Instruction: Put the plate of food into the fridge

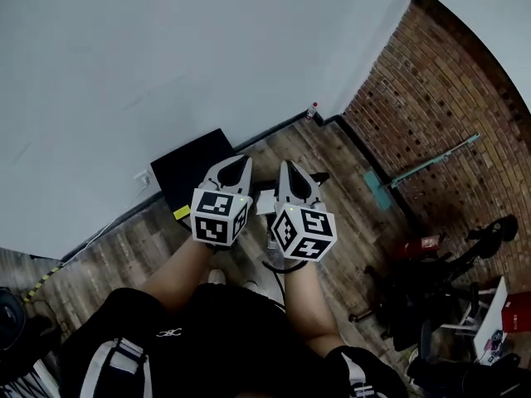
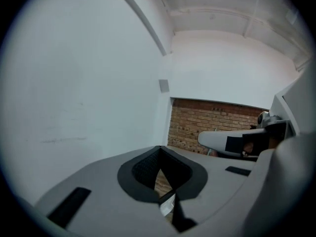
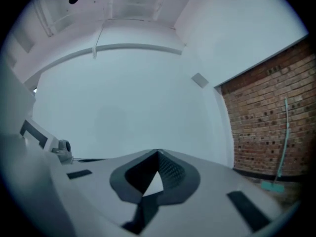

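While left gripper sits beside right gripper, both closed, wall ahead

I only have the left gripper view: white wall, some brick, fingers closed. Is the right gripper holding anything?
Observer: No. The right gripper is shut, with nothing between its fingers.
Operator: Plate or fridge anywhere?
Observer: Neither, in any view. The head view shows the left gripper beside the right one, over wooden floor.
Operator: Anything ahead of them?
Observer: A flat black object at the foot of the white wall.
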